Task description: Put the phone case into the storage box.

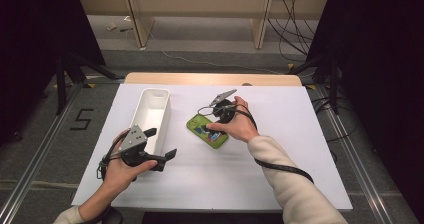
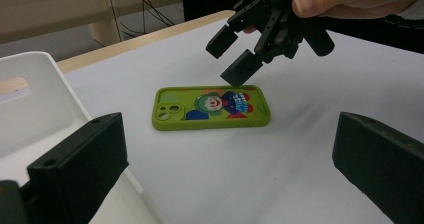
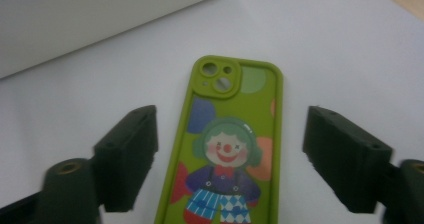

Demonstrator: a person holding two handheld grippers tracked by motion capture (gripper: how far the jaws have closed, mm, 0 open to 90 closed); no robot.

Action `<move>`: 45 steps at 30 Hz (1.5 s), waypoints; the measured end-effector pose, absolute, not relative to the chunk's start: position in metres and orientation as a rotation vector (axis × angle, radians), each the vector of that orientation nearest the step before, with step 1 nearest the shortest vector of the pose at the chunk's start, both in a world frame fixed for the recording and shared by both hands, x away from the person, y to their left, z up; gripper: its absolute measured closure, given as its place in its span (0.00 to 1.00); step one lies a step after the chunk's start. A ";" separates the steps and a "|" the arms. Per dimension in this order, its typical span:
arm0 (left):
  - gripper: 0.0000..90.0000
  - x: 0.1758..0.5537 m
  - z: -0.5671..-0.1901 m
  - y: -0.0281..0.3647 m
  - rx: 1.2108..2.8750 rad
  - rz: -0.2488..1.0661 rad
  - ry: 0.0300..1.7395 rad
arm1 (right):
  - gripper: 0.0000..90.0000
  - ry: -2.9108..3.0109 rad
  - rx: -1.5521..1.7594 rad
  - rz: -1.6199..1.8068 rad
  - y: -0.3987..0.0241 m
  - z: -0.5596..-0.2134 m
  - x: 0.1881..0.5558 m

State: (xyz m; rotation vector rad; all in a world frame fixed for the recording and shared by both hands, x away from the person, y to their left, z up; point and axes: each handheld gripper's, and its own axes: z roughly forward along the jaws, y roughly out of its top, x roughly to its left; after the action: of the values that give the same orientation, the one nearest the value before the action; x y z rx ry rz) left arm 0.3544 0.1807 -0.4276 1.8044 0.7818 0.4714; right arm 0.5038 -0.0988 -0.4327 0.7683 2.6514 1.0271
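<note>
A lime-green phone case [image 1: 214, 136] printed with a cartoon clown lies flat on the white table cover, camera cutout toward the white bin. My right gripper [image 1: 206, 128] hovers just over its clown end, open, one jaw on each side of the case [image 3: 232, 134] and not touching it. In the left gripper view the right gripper [image 2: 231, 54] hangs tilted above the case [image 2: 210, 108]. My left gripper [image 1: 161, 144] is open and empty beside the bin's near end, pointing toward the case.
A long white bin [image 1: 150, 115] stands left of the case, its wall [image 2: 30, 114] close to my left jaw. The white table cover [image 1: 280, 149] ends at a wooden table edge [image 1: 210, 78] at the back. Black stands and cables lie on the floor beyond.
</note>
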 end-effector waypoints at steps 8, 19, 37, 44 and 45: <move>0.00 0.354 -0.428 0.181 1.807 0.472 0.781 | 0.02 2.675 0.751 0.901 -0.088 -0.434 0.504; 0.00 0.355 -0.428 0.180 1.808 0.472 0.780 | 0.00 2.672 0.778 0.809 -0.080 -0.441 0.507; 0.00 0.355 -0.428 0.180 1.808 0.469 0.778 | 0.01 2.745 0.857 0.583 -0.068 -0.459 0.511; 0.00 0.355 -0.428 0.180 1.808 0.468 0.777 | 0.01 2.774 0.864 0.505 -0.066 -0.464 0.514; 0.00 0.355 -0.428 0.180 1.808 0.469 0.778 | 0.01 2.774 0.864 0.505 -0.066 -0.464 0.514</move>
State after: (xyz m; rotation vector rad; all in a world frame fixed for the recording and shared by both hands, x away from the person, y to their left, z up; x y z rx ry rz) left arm 0.3546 0.1804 -0.4278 1.8083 0.7775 0.4688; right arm 0.5145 -0.0663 -0.4637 0.8637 2.7740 0.5050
